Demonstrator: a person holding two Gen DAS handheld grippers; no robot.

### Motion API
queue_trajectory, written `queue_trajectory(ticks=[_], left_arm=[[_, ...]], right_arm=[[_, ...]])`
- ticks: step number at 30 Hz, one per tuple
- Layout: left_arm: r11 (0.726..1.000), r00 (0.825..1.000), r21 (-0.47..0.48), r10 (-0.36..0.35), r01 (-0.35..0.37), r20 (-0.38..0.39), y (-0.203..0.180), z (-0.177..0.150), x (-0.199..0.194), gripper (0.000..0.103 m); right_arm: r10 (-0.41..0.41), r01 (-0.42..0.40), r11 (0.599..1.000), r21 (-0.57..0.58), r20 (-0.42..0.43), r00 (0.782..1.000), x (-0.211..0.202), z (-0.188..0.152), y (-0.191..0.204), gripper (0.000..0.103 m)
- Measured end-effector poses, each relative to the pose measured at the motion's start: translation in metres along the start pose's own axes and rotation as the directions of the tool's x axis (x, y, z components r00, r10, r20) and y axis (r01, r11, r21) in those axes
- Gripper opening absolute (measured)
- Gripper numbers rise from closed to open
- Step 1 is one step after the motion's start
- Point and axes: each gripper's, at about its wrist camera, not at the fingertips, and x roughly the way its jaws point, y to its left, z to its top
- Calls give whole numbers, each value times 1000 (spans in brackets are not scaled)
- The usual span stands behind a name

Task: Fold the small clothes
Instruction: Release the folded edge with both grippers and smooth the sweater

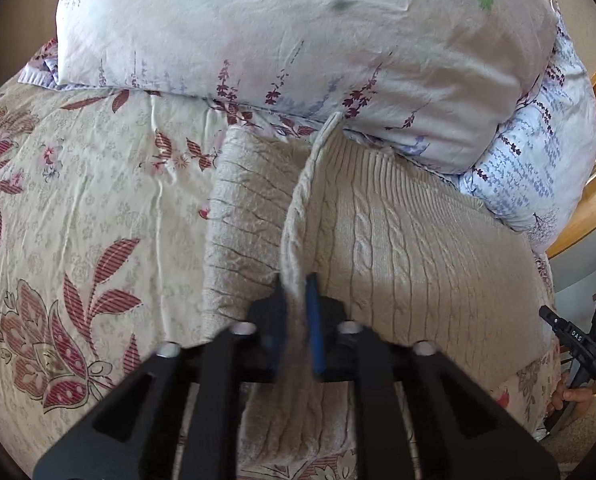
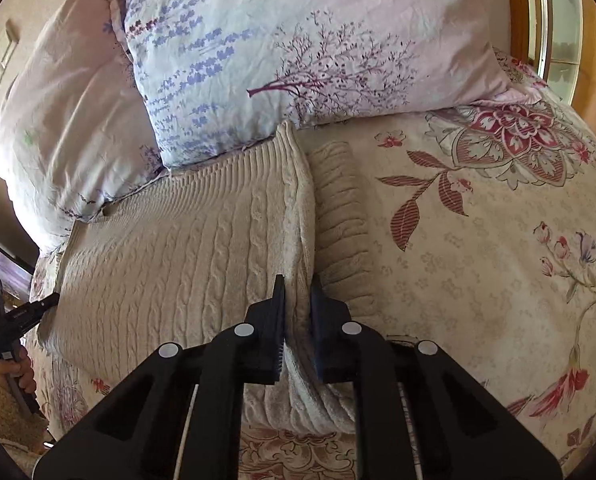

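A cream cable-knit sweater [image 1: 410, 240] lies on the floral bedspread [image 1: 77, 200], its far edge against the pillows. My left gripper [image 1: 298, 300] is shut on a raised fold along the sweater's left side. The sweater also shows in the right wrist view [image 2: 169, 248]. My right gripper [image 2: 298, 300] is shut on a raised fold along the sweater's right side, with a ribbed sleeve [image 2: 338, 208] lying just right of it. Each gripper shows at the other view's edge, the right one in the left wrist view [image 1: 578, 344] and the left one in the right wrist view [image 2: 5, 320].
Two floral pillows [image 1: 257, 32] [image 2: 298, 48] are stacked at the head of the bed, touching the sweater's far edge. A wooden bed frame [image 1: 594, 184] runs along the right. A wall switch plate [image 2: 1, 56] is at the far left.
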Motion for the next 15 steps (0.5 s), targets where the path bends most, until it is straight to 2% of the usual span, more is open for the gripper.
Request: queue_trajectory(ticks=[6,11,15], left_arm=[[1000,1000,-21,-17,17,6,11,0,-7,7],[999,1000,-36,-28,28,3,19,-6,-9,7],[1000,1000,-12,-14,14,22,17,-11,-8,10]], right_arm=[[-40,39,999,16,18,999,-17,-1,2,11],[-89,89,996,26,-15,996,-8,-3,1,11],[-166,165,986,-40,-34,986,8,-2,12,11]])
